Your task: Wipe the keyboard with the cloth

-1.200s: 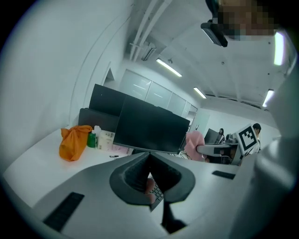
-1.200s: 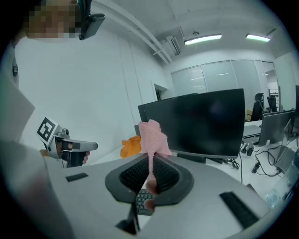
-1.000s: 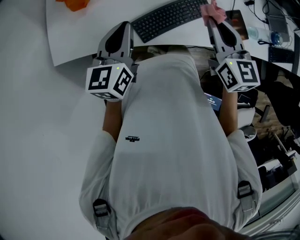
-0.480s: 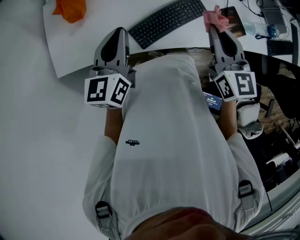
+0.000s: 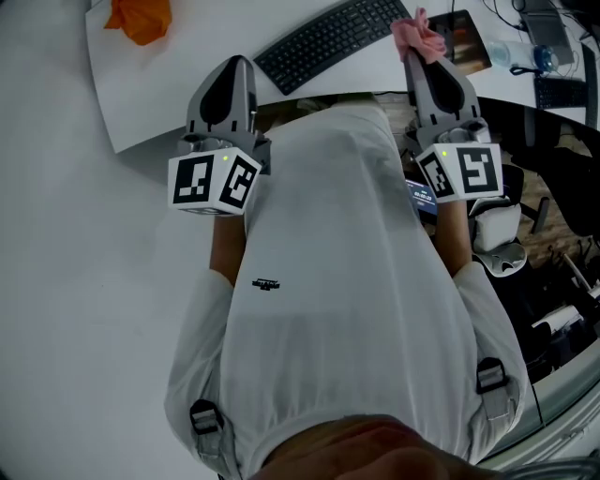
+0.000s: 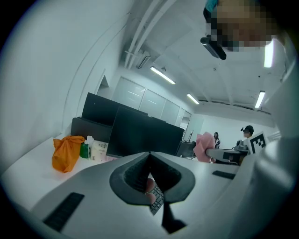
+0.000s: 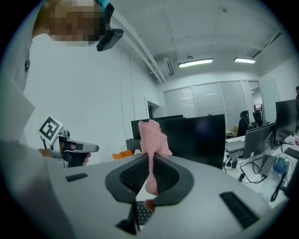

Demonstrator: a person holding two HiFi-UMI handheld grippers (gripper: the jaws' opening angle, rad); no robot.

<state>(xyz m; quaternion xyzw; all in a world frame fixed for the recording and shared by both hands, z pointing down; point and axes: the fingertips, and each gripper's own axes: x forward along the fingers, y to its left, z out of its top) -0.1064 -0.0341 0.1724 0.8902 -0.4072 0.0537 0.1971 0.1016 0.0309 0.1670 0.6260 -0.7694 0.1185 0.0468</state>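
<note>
A black keyboard (image 5: pixel 333 39) lies slanted on the white desk (image 5: pixel 178 84); a strip of it shows under the jaws in both gripper views (image 6: pixel 157 201) (image 7: pixel 141 212). My right gripper (image 5: pixel 418 49) is shut on a pink cloth (image 5: pixel 417 34) that sticks up from its jaws (image 7: pixel 152 136), just off the keyboard's right end. My left gripper (image 5: pixel 238 64) is shut with nothing in it, held near the desk's front edge, to the left of the keyboard's near end. From the left gripper view the pink cloth (image 6: pixel 204 145) shows at the right.
An orange bag (image 5: pixel 141 17) (image 6: pixel 65 151) sits at the desk's far left, with a green bottle (image 6: pixel 84 148) beside it. Dark monitors (image 6: pixel 140 133) stand behind the keyboard. Cables and a plastic bottle (image 5: pixel 506 64) crowd the right side. My torso fills the middle of the head view.
My right gripper has shifted a little left with the pink cloth, nearer the keyboard's right end. The left gripper has barely moved.
</note>
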